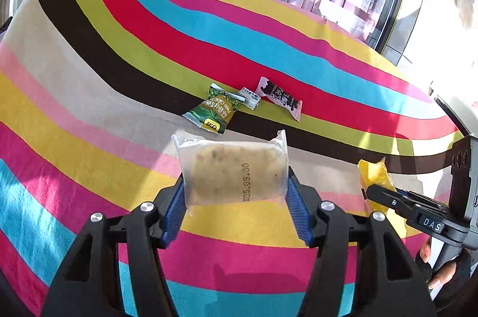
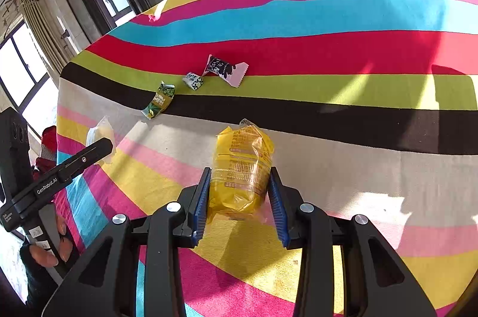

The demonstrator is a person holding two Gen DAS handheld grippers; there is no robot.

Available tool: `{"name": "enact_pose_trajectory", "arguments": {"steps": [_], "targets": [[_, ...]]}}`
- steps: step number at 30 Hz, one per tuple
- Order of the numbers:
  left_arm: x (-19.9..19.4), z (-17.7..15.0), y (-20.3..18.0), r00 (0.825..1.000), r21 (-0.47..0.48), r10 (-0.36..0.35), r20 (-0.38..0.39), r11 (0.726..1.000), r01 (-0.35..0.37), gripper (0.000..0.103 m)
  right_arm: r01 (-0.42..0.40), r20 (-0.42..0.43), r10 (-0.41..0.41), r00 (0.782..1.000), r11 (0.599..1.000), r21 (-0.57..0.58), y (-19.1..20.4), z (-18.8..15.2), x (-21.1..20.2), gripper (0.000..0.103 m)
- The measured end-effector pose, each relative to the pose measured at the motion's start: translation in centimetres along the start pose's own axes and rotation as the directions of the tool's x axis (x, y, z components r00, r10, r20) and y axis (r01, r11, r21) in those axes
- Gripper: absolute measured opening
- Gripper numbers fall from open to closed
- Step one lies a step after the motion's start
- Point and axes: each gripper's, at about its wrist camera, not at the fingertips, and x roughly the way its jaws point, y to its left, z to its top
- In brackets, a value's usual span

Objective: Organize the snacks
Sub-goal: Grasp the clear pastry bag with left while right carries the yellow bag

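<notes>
Judging by how things lie, the sorting looks about halfway: three small snacks sit in a loose row far out on the striped tablecloth [image 1: 89,114], and two more are in the grippers, not yet set down. The left gripper [image 1: 236,191] has its blue pads [image 1: 174,206] against the sides of a clear-wrapped biscuit [image 1: 234,170], which is lifted off the cloth in front of the row; the pads seem to pinch it, though how firmly I cannot tell. The right gripper [image 2: 240,191] pinches a yellow packet [image 2: 242,167] between its fingers, held over the pale stripe on the near side of the row. Counting: one green packet [image 1: 209,112], one small white candy [image 1: 249,97] just beside it, one pink packet [image 1: 280,97] next along and seemingly touching the candy at one end, one biscuit, one yellow packet, so five snacks in all. No box or tray shows, so the row itself appears to be the gathering place. What is left, I judge, is placing the two held snacks with the other three.
</notes>
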Motion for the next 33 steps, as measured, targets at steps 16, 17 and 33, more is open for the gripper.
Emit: {"name": "enact_pose_trajectory", "arguments": {"steps": [16,17,33], "targets": [[0.3,0.0,0.7,0.996,-0.085,-0.087,0.026,0.992,0.089,0.061,-0.05,0.035,0.049,0.998,0.997,0.051,-1.3,0.0,-0.6,0.037],[0.3,0.0,0.7,0.996,-0.084,-0.089,0.027,0.992,0.091,0.062,-0.049,0.035,0.047,0.998,0.997,0.054,-1.3,0.0,-0.6,0.037],[0.1,-0.1,0.8,0.994,-0.089,-0.101,0.036,0.991,0.104,0.064,-0.007,0.041,0.009,0.999,0.999,-0.052,4.6,-4.4,-5.0,0.037]]}}
